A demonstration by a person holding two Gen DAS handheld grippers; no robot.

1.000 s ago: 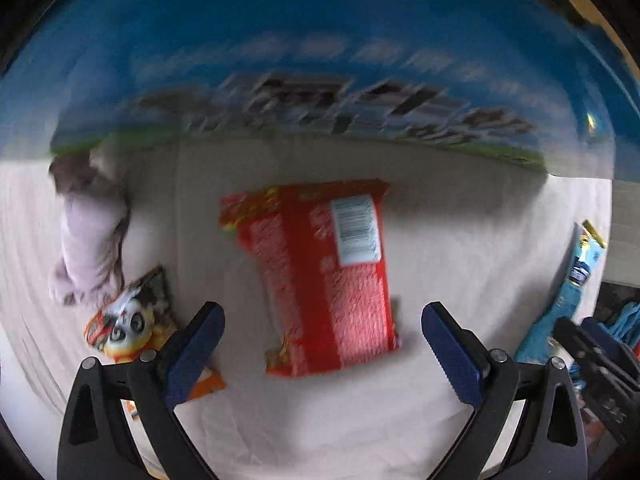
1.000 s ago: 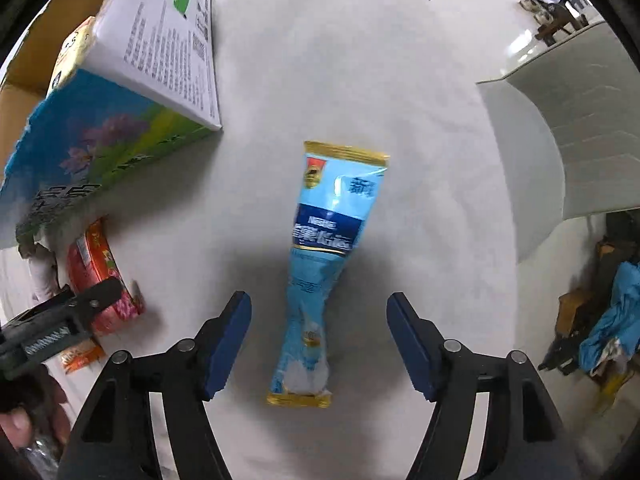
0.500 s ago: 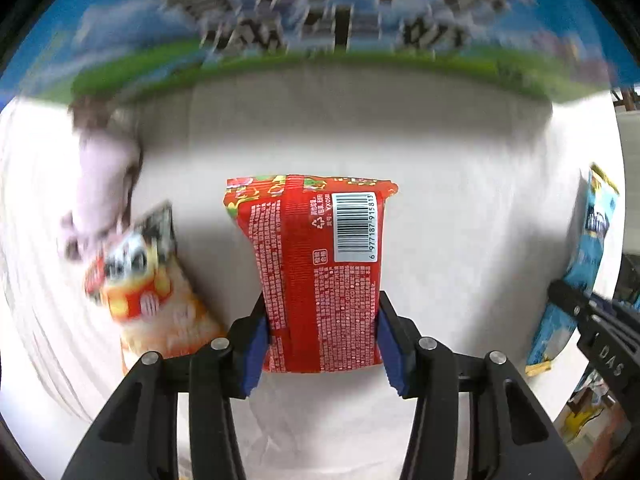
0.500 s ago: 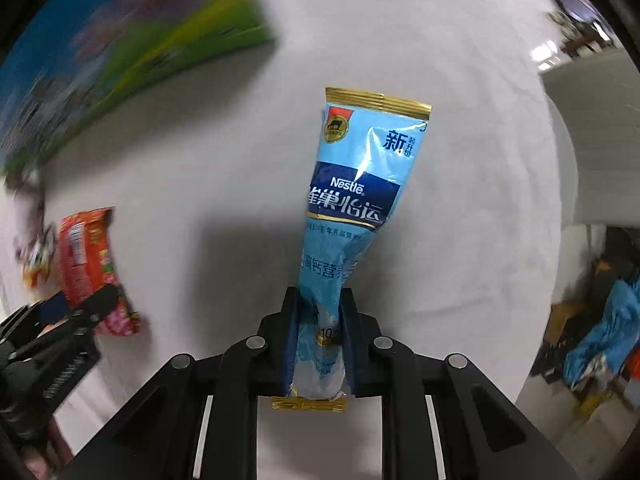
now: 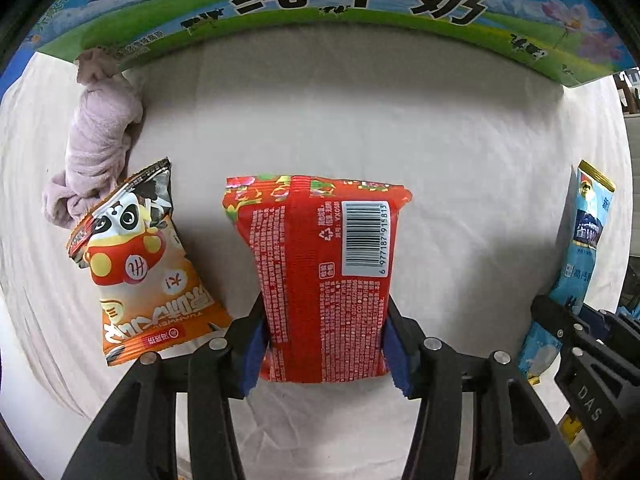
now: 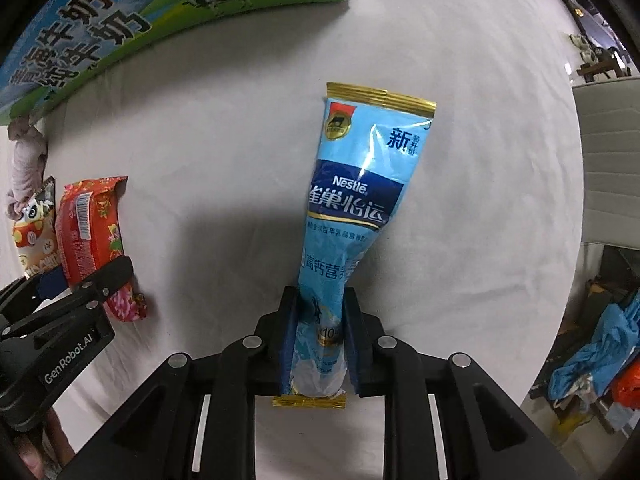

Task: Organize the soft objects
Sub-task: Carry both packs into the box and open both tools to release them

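My left gripper [image 5: 322, 346] is shut on the near end of a red snack packet [image 5: 320, 264] with a barcode, which lies on the white cloth. My right gripper [image 6: 318, 344] is shut on the near end of a long light-blue Nestle pouch [image 6: 356, 200]. The pouch also shows at the right edge of the left wrist view [image 5: 576, 256]. The red packet shows at the left of the right wrist view [image 6: 90, 236], with the left gripper's finger [image 6: 104, 280] on it.
An orange panda snack bag [image 5: 140, 276] lies just left of the red packet, with a knotted lilac cloth [image 5: 100, 136] behind it. A large blue-green milk carton box [image 5: 340, 4] stands along the far side. The white cloth table [image 6: 460, 80] ends at the right.
Both grippers were open a second ago and have closed, the left on the red packet and the right on the blue pouch. Both have moved in closer.
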